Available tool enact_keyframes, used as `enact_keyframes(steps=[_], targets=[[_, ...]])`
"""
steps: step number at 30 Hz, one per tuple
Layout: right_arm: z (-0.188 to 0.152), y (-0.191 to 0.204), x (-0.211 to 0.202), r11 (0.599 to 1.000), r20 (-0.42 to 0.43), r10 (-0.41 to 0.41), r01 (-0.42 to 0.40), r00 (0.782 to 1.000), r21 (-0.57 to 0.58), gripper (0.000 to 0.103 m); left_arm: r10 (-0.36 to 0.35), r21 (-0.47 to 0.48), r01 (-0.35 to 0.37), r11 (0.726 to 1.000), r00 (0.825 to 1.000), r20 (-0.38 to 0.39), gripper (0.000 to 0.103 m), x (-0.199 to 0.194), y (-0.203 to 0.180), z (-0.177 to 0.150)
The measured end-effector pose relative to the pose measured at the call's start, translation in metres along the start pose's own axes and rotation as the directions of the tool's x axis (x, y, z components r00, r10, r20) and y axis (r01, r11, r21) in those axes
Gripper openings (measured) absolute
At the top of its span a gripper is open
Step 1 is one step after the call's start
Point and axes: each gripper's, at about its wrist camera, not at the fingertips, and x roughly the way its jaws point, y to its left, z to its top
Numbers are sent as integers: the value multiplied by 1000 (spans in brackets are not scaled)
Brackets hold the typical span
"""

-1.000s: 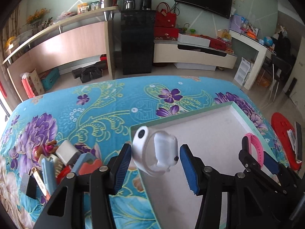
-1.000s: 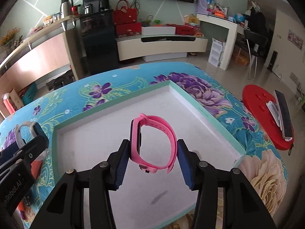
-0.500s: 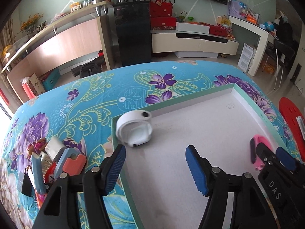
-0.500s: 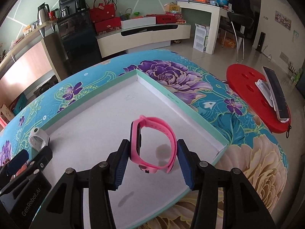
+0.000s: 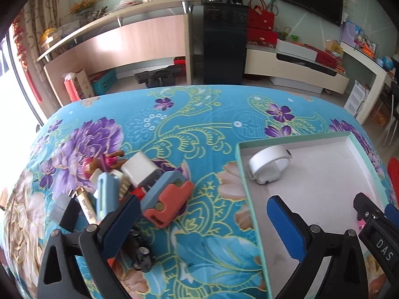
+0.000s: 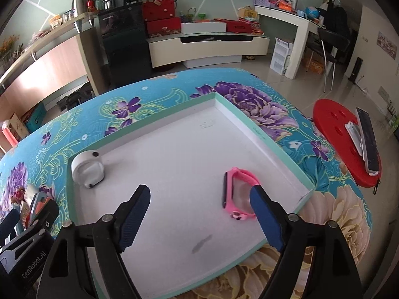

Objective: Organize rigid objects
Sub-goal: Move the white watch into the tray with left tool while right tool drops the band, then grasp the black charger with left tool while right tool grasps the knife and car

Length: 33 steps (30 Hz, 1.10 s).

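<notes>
surface: I see a table (image 5: 174,114) covered in a turquoise cloth with purple and cream flowers, in both wrist views.
tray: shallow white cardboard tray with a mint-green rim (image 6: 281,147), sitting toward the table's right side; its left rim (image 5: 243,174) runs down the middle of my left view.
white watch: white smartwatch with a closed loop band (image 5: 269,167), lying inside the tray at its far-left corner, close to both rims; same watch in my right view (image 6: 87,170). Nothing holds it.
pink watch: pink smartwatch with a dark face and looped pink band (image 6: 237,194), standing on edge on the tray floor near the tray's right rim, toward the near-right corner. My right finger pad overlaps its band in view; I can't tell if they touch.
left gripper: my left gripper (image 5: 202,224), jaws spreading wide, nothing between them; it hangs over the tray's left rim, one blue pad over the cloth, the other over the tray floor.
right gripper: my right gripper (image 6: 199,216), jaws spreading, released, bare tray floor between the pads; the pink watch is just off the right pad.
pile: heap of small items on the cloth (image 5: 129,186) left of the tray, near the table's left edge – white charger block, light-blue case, coral-and-blue clip, gold-capped tube, small doll, grey block, all touching or overlapping.
</notes>
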Motion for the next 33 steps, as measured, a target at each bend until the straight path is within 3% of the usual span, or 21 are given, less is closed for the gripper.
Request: enact_keyframes(steps=[9, 17, 25, 33], targets=[[-13, 73, -14, 979, -18, 143, -144, 990, -144, 85, 138, -163, -139, 977, 990, -16, 103, -13, 90, -14], [-30, 124, -26, 939, -45, 255, -258, 966, -225, 85, 197, -325, -198, 925, 980, -35, 103, -26, 168, -28], [-48, 164, -24, 901, -111, 310, -329, 944, -283, 85, 200, -411, -201, 889, 979, -46, 103, -36, 216, -40], [-69, 196, -19, 857, -165, 335, -373, 928, -355, 85, 178, -420, -210, 883, 977, -115, 103, -15, 228, -52]])
